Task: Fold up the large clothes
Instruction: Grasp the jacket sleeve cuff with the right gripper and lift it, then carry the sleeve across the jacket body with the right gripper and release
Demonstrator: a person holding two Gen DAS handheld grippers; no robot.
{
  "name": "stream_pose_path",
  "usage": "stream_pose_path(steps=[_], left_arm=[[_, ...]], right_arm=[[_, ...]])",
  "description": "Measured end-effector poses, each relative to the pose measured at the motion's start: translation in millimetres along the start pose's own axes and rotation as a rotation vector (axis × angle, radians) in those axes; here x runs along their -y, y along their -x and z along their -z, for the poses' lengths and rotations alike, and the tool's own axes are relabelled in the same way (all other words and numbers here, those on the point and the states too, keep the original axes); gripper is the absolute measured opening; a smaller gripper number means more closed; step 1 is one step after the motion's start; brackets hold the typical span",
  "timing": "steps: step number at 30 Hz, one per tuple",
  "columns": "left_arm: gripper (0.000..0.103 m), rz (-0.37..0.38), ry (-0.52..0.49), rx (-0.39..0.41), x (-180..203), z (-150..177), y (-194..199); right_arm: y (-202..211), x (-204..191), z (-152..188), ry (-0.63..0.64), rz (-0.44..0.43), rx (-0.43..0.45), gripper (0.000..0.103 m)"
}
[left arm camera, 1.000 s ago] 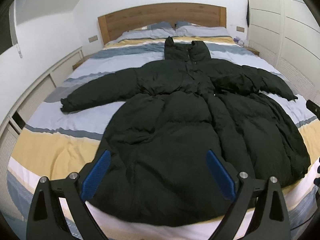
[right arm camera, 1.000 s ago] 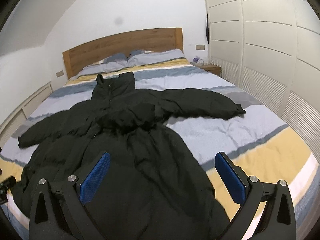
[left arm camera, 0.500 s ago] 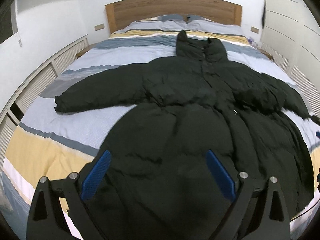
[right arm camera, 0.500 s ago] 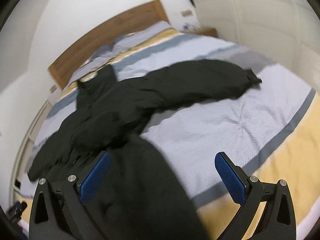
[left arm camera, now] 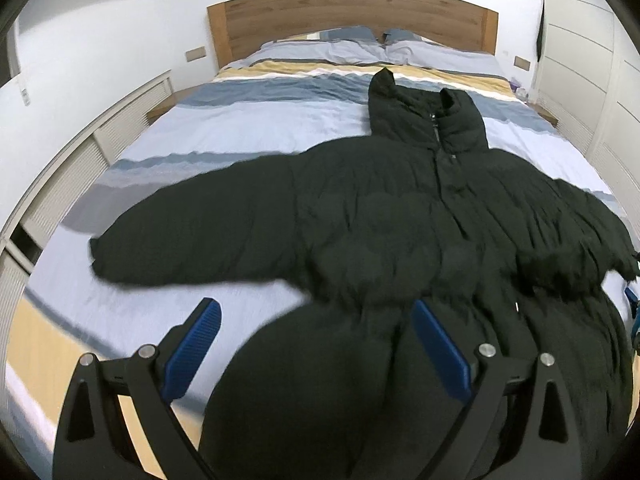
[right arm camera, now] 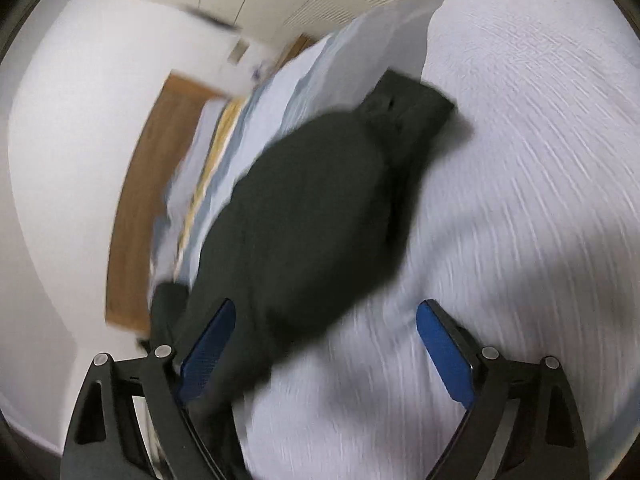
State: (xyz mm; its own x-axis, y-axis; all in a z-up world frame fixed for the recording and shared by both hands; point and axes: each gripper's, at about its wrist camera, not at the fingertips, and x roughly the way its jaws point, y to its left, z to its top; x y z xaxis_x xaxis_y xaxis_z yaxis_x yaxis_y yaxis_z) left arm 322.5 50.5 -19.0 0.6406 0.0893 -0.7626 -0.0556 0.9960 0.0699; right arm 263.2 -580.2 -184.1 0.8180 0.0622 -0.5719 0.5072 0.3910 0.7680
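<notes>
White walls (left arm camera: 100,32), wooden headboard (left arm camera: 352,16), striped bed (left arm camera: 248,128), panelled wardrobe (left arm camera: 580,40)

This is a bedroom in a home. A wide bed (left arm camera: 248,136) with striped blue, grey and yellow bedding stands against a wooden headboard (left arm camera: 352,20), with two pillows (left arm camera: 344,46) at its head. White panelled wardrobe doors (left arm camera: 580,52) line one wall, and low slatted cabinets (left arm camera: 76,176) run along the other.

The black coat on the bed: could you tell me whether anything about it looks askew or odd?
Nothing stands out. The black coat lies flat on the striped bed, sleeves spread, hood toward the headboard.
</notes>
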Motion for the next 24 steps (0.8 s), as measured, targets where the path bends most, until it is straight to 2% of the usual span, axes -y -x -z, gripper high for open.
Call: stream_pose_path(steps=[2, 4, 5, 7, 9, 12, 18, 24], left_arm=[[0.097, 0.014, -0.001, 0.003, 6.0, -12.1, -15.8], [0.097, 0.036, 0.005, -0.004, 12.6, -23.5, -32.2], [0.097, 0.045, 0.012, -0.013, 13.9, -28.0, -38.1], [0.097, 0.069, 0.031, -0.038, 16.2, -33.6, -47.3], [0.097, 0.074, 0.034, -0.06, 16.9, -35.3, -50.3], [0.097, 0.072, 0.046, -0.096, 12.8, -41.5, -51.2], [0.097, 0.05, 0.115, -0.102, -10.3, -50.1, -33.7], [0.097, 0.005, 0.164, -0.106, -45.7, -49.9, -14.7]], right_arm=[[-10.9, -6.6, -13.2, 0.026, 0.016, 0.025, 0.083], [-20.4, -13.1, -26.0, 0.045, 0.04, 0.046, 0.063], [-23.0, -13.9, -29.5, 0.042, 0.043, 0.049, 0.05], [-25.3, -14.3, -37.0, 0.022, 0.048, 0.062, 0.041], [-23.8, -20.4, -40.7, 0.036, 0.059, 0.078, 0.027], [-16.8, -40.9, -43.7, 0.096, 0.103, 0.096, 0.017], [1.9, -104.4, -53.3, 0.223, 0.123, 0.122, 0.011], [23.8, -185.7, -29.7, 0.366, 0.033, 0.093, 0.01]])
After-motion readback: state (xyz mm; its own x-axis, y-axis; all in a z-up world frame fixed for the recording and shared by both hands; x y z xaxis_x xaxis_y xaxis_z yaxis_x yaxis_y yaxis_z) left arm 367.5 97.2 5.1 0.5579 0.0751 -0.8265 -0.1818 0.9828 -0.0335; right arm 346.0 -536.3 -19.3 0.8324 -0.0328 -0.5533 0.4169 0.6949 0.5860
